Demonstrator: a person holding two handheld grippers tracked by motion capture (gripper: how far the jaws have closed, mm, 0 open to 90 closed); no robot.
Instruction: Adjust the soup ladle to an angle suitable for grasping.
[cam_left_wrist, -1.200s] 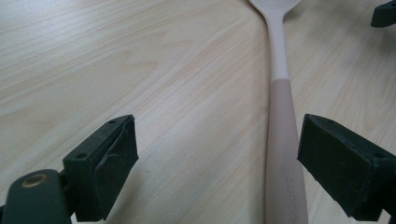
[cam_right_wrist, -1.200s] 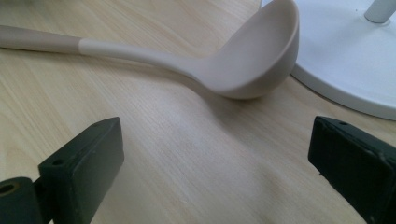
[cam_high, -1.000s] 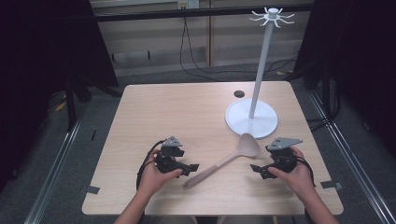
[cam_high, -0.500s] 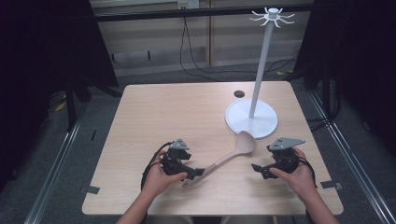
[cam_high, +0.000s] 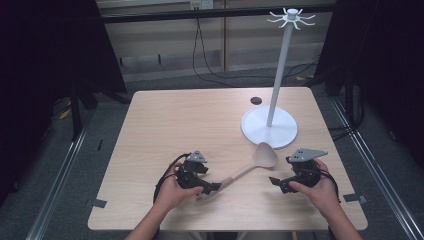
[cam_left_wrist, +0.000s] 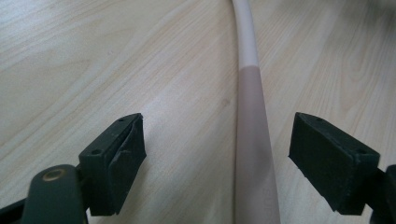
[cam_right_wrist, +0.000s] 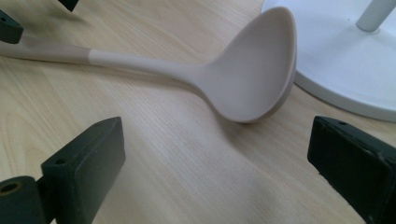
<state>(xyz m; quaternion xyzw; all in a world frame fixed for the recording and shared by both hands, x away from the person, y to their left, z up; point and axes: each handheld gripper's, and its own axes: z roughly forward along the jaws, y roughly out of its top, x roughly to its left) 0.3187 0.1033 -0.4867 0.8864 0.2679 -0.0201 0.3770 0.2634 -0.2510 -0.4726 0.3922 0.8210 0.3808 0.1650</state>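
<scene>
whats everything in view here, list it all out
table: 1, light wood, centre of the high view
ladle: 1, beige with a darker handle end, lying on the near half of the table, bowl just in front of the stand's base
stand: 1, white, round base and tall pole with hooks at the top, far right of the table
small round disc: 1, black, on the table just left of the stand
left gripper: 1, black, at the ladle's handle end, jaws either side of the handle with a gap
right gripper: 1, black, jaws apart, nothing between them, right of the ladle
hands: 2, near edge, one on each gripper
</scene>
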